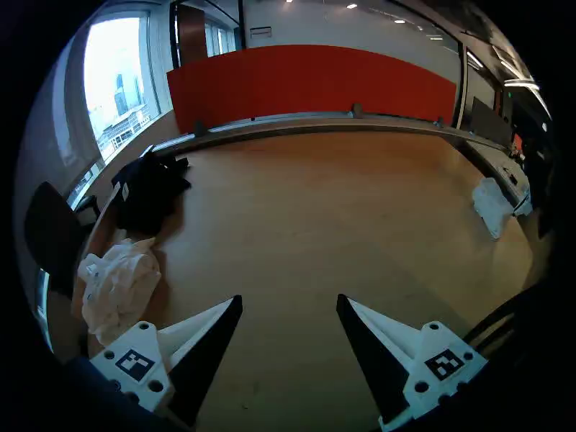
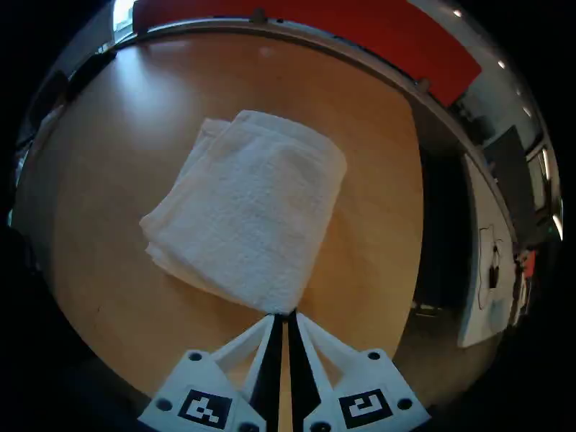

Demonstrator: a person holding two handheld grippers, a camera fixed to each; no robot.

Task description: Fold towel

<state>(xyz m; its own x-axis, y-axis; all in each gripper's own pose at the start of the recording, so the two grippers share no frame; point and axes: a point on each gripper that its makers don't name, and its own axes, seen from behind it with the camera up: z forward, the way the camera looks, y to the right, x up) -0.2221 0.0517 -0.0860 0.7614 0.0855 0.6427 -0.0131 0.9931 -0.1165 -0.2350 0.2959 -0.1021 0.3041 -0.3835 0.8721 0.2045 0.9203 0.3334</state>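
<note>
Fold towel, late stage as judged from the layered stack. The towel (image 2: 248, 209) is seen in the right gripper view as a folded white stack lying flat on the table (image 2: 108, 180), its near corner at the tips of the right tongs (image 2: 282, 315). These tongs are drawn together to a thin slit. Whether the corner is nipped between them cannot be told, the contact being hidden by the pile.

The left tongs (image 1: 288, 297) are held wide apart over bare table and grip nothing.

Risk: if the corner is caught, the top layer may be dragged open by any pull toward the near side, and the stack skewed. The right edge of the table runs close beside the towel with a dark drop beyond it, so a sideways push to the right may carry the stack over.

Open room is offered left of and beyond the towel. At the far left, a crumpled white cloth (image 1: 119, 284) and a black bundle (image 1: 147, 191) crowd the table rim.
</note>
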